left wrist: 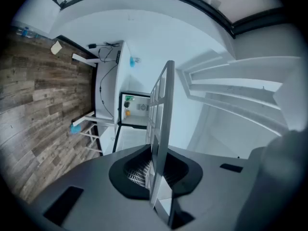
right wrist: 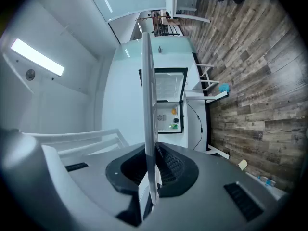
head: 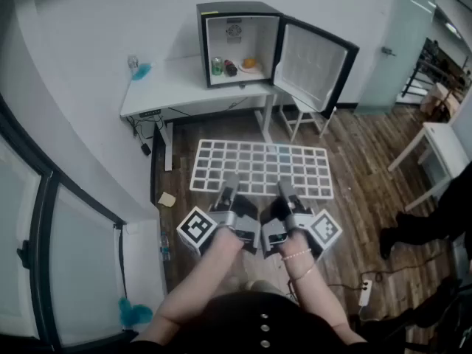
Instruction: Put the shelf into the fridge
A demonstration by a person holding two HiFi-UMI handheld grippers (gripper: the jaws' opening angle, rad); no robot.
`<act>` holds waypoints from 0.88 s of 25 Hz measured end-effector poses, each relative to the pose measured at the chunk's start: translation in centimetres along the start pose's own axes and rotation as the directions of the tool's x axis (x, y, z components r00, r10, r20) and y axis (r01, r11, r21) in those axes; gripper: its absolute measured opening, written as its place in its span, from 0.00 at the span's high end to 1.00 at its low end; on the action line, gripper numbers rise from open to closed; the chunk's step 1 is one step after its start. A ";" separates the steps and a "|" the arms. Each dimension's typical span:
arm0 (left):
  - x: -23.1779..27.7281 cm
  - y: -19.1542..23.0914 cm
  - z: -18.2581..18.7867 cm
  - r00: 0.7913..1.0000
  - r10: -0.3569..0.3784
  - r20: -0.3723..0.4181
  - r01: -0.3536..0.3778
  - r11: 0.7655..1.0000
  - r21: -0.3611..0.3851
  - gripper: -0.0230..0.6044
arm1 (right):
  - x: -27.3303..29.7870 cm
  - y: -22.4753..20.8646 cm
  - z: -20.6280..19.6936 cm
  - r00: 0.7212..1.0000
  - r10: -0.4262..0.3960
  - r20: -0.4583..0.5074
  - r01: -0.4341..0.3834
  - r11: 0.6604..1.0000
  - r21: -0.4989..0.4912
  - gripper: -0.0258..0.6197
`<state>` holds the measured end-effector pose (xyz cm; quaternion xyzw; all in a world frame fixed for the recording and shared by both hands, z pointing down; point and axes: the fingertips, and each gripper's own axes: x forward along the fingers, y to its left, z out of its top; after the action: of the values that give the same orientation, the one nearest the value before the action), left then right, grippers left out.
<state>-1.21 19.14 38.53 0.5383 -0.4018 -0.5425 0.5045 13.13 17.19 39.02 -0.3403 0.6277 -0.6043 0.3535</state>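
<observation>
I hold a white wire grid shelf (head: 259,167) flat in the air above the wooden floor, its near edge clamped by both grippers. My left gripper (head: 228,190) is shut on the shelf's near edge left of centre, my right gripper (head: 286,192) shut on it right of centre. In the left gripper view the shelf (left wrist: 161,129) runs edge-on between the jaws; the right gripper view shows the shelf (right wrist: 149,119) the same way. The small black fridge (head: 240,43) stands on a white table (head: 177,87) ahead, door (head: 313,65) swung open to the right, a can and other items inside.
A white stool (head: 306,120) stands below the fridge door. A second white table (head: 442,153) is at the right, a person's dark shoes (head: 394,234) near it. A power strip (head: 364,292) lies on the floor. A wall and glass panels (head: 66,249) border the left.
</observation>
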 end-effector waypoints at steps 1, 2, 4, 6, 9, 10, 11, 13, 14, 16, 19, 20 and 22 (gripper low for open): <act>0.5 0.0 0.3 1.000 0.001 -0.002 -0.001 1.000 0.002 0.90 | 0.6 0.1 0.0 1.000 0.002 -0.001 -0.002 1.000 -0.004 0.91; 0.9 0.0 0.7 1.000 0.003 -0.004 -0.003 1.000 0.003 0.90 | 1.2 0.2 0.0 1.000 0.002 -0.003 -0.002 1.000 -0.007 0.91; 1.6 0.0 1.2 1.000 0.007 -0.005 -0.007 1.000 0.005 0.90 | 2.1 0.1 0.1 1.000 -0.003 -0.005 0.003 1.000 -0.008 0.91; 1.9 0.1 1.3 1.000 0.013 -0.003 -0.013 1.000 0.008 0.90 | 2.4 -0.1 0.2 1.000 -0.008 -0.004 0.008 1.000 -0.007 0.91; 1.8 0.2 1.2 1.000 0.017 -0.009 -0.017 1.000 0.013 0.90 | 2.2 0.0 0.2 1.000 -0.013 0.001 0.013 1.000 -0.017 0.91; 1.8 0.2 1.2 1.000 0.021 -0.011 -0.021 1.000 0.014 0.90 | 2.2 0.0 0.2 1.000 -0.016 0.003 0.016 1.000 -0.022 0.91; 1.8 0.2 1.2 1.000 0.025 -0.010 -0.025 1.000 0.014 0.90 | 2.2 0.1 0.2 1.000 -0.018 0.003 0.018 1.000 -0.024 0.91; 2.0 0.2 1.3 1.000 0.024 -0.005 -0.024 1.000 0.008 0.90 | 2.4 0.0 0.2 1.000 -0.017 -0.002 0.017 1.000 -0.014 0.91; 2.1 0.1 1.4 1.000 0.021 -0.005 -0.021 1.000 0.005 0.90 | 2.5 -0.1 0.2 1.000 -0.017 -0.005 0.017 1.000 -0.006 0.91; 2.1 0.3 1.3 1.000 0.014 -0.013 -0.014 1.000 0.007 0.90 | 2.6 -0.6 0.4 1.000 -0.014 -0.008 0.014 1.000 0.006 0.91; 2.0 1.6 1.1 1.000 0.007 -0.025 -0.007 1.000 0.018 0.90 | 2.7 -1.8 0.9 1.000 0.008 0.002 -0.008 1.000 0.008 0.91; 2.1 2.0 1.1 1.000 0.007 -0.025 -0.006 1.000 0.020 0.90 | 2.7 -2.1 1.0 1.000 0.009 0.003 -0.009 1.000 0.004 0.91; 2.3 2.2 1.2 1.000 0.006 -0.029 -0.006 1.000 0.021 0.90 | 2.9 -2.1 0.9 1.000 0.010 0.002 -0.010 1.000 -0.004 0.91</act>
<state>-1.90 16.41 40.40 0.5500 -0.4016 -0.5290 0.5063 12.43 14.17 41.02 -0.3382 0.6303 -0.6010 0.3564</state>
